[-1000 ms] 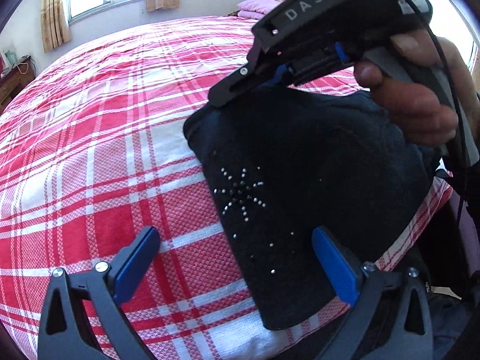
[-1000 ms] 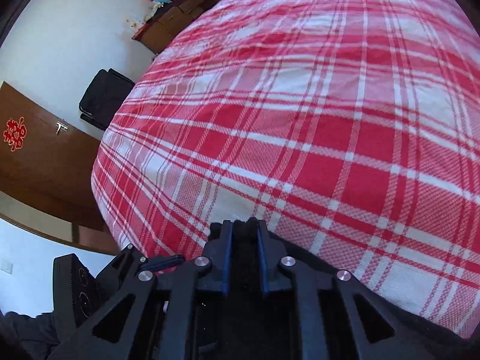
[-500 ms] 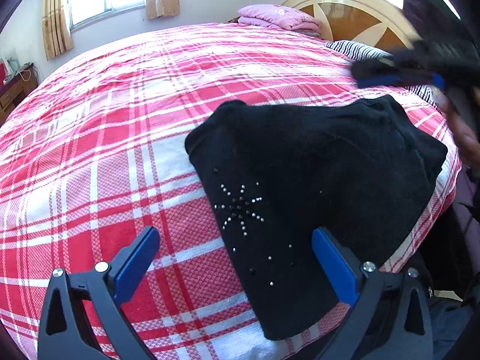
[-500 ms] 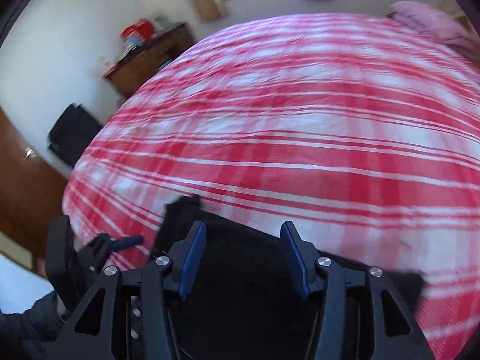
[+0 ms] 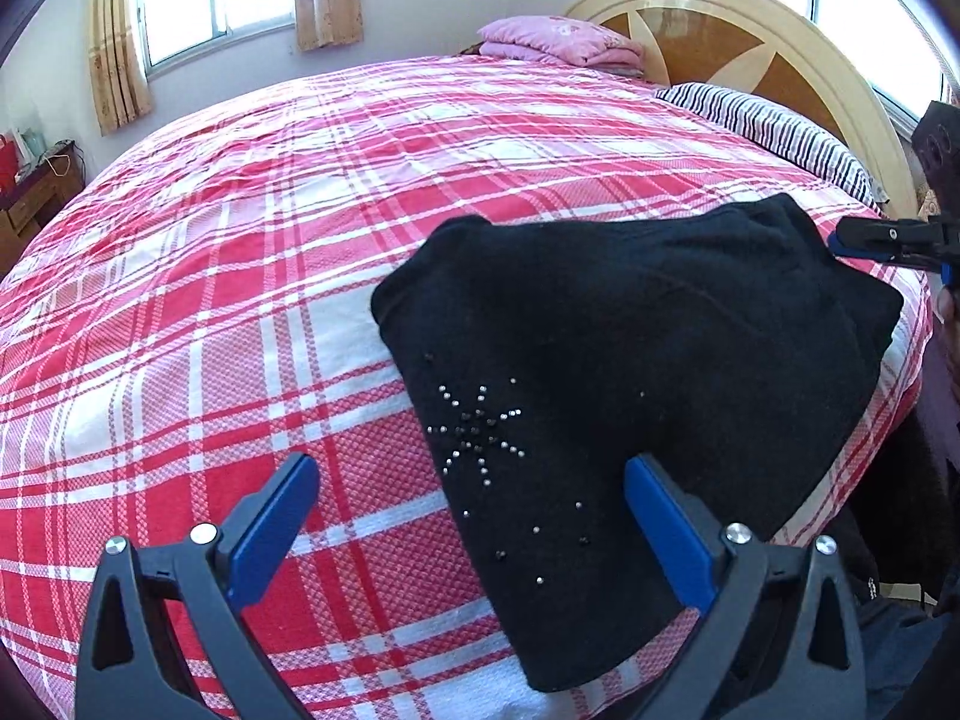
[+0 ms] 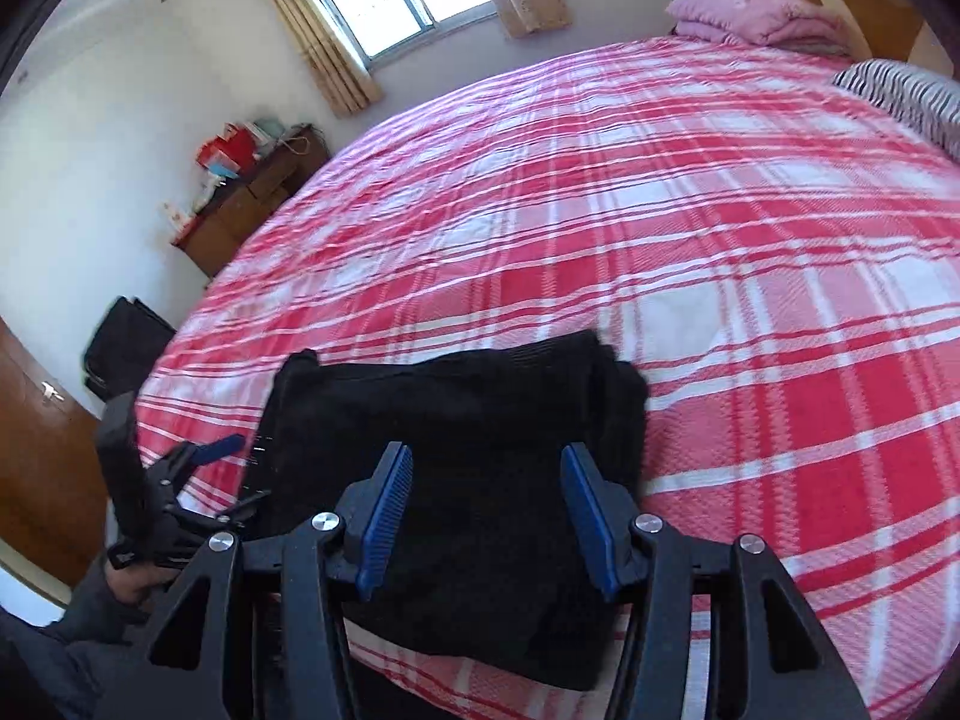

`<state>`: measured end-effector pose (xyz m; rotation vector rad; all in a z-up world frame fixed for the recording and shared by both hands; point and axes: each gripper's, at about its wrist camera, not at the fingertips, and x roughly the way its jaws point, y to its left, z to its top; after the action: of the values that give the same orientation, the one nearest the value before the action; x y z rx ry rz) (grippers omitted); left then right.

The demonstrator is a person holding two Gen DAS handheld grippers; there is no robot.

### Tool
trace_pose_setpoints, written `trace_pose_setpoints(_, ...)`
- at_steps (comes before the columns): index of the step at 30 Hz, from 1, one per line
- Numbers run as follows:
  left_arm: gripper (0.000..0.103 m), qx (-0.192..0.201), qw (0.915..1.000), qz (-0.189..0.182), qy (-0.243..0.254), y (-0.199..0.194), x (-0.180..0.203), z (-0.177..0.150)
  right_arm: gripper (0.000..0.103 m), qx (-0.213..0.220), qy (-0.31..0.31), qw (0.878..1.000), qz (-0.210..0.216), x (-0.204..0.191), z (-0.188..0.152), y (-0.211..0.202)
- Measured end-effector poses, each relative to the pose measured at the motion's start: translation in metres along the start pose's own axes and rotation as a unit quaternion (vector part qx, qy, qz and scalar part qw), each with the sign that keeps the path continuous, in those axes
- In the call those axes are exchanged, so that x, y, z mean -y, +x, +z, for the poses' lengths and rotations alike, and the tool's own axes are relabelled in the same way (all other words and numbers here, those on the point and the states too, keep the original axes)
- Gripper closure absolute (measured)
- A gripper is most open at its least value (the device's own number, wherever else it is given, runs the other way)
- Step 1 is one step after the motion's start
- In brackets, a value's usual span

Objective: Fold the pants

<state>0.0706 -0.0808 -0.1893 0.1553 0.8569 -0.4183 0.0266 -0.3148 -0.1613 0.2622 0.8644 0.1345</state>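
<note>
The black pants (image 5: pixel 630 360) lie folded into a compact stack near the edge of the bed, with a star of small silver studs on top. They also show in the right wrist view (image 6: pixel 468 438). My left gripper (image 5: pixel 474 522) is open and empty, held above the near corner of the stack. My right gripper (image 6: pixel 486 510) is open and empty, just above the stack's other end. It appears at the right edge of the left wrist view (image 5: pixel 888 240). The left gripper shows at the lower left of the right wrist view (image 6: pixel 198 474).
The bed (image 5: pixel 240 240) has a red and white plaid cover. A striped pillow (image 5: pixel 774 126) and a folded pink blanket (image 5: pixel 558 42) lie by the wooden headboard (image 5: pixel 738 42). A wooden desk (image 6: pixel 252 198) and a black bag (image 6: pixel 126 342) stand beside the bed.
My right gripper let go of the far corner of the pants, opened, and pulled back to the right end of the stack. The left gripper has stayed still.
</note>
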Motion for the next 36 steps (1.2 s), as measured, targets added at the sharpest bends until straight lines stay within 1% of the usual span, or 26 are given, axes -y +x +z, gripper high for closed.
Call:
trace_pose_setpoints(2, 0.000, 0.003, 1.0000, -0.004, -0.002, 0.000, -0.002, 0.000, 0.049, -0.005, -0.001, 0.999, -0.035, 0.008, -0.001, -0.002)
trace_pose_setpoints(4, 0.000, 0.005, 0.9999, -0.007, -0.005, 0.001, -0.004, -0.001, 0.049, -0.011, 0.004, 0.999, -0.047, 0.013, -0.003, 0.000)
trace_pose_setpoints(6, 0.000, 0.006, 0.9998, -0.015, -0.012, 0.004, -0.006, -0.001, 0.049, -0.025, 0.017, 0.998, -0.056, 0.022, -0.006, 0.007)
trace_pose_setpoints(8, 0.000, 0.007, 0.9996, -0.021, -0.018, 0.005, -0.008, 0.000, 0.049, -0.039, 0.020, 0.998, -0.049, 0.024, -0.009, 0.014)
trace_pose_setpoints(11, 0.000, 0.010, 0.9992, -0.030, -0.025, 0.007, -0.009, -0.001, 0.049, -0.040, 0.011, 0.998, -0.047, 0.020, -0.010, 0.019)
trace_pose_setpoints(14, 0.000, 0.016, 0.9987, -0.038, -0.031, 0.008, -0.010, -0.001, 0.049, -0.037, 0.026, 0.998, -0.034, 0.023, -0.012, 0.022)
trace_pose_setpoints(18, 0.000, 0.024, 0.9976, -0.053, -0.039, 0.009, -0.012, 0.000, 0.049, -0.035, 0.050, 0.998, 0.000, 0.027, -0.013, 0.022)
trace_pose_setpoints(26, 0.000, 0.031, 0.9960, -0.070, -0.048, 0.014, -0.015, 0.004, 0.049, -0.024, 0.050, 0.998, 0.014, 0.025, -0.018, 0.023)
trace_pose_setpoints(27, 0.000, 0.033, 0.9955, -0.074, -0.049, 0.014, -0.016, 0.005, 0.051, -0.023, 0.051, 0.998, 0.017, 0.026, -0.018, 0.022)
trace_pose_setpoints(30, 0.001, 0.039, 0.9937, -0.089, -0.055, 0.013, -0.019, 0.005, 0.059, -0.023, 0.062, 0.997, 0.026, 0.031, -0.017, 0.021)
trace_pose_setpoints(31, 0.004, 0.041, 0.9930, -0.095, -0.058, 0.012, -0.020, 0.005, 0.062, -0.022, 0.066, 0.997, 0.031, 0.033, -0.017, 0.019)
trace_pose_setpoints(33, 0.029, 0.044, 0.9889, -0.127, -0.064, 0.010, -0.021, 0.005, 0.064, -0.023, 0.074, 0.996, 0.042, 0.037, -0.016, 0.019)
trace_pose_setpoints(34, 0.029, 0.042, 0.9875, -0.136, -0.067, 0.010, -0.021, 0.005, 0.064, -0.024, 0.074, 0.996, 0.043, 0.037, -0.016, 0.019)
trace_pose_setpoints(36, 0.029, 0.042, 0.9873, -0.138, -0.068, 0.010, -0.021, 0.005, 0.064, -0.024, 0.078, 0.996, 0.047, 0.039, -0.015, 0.017)
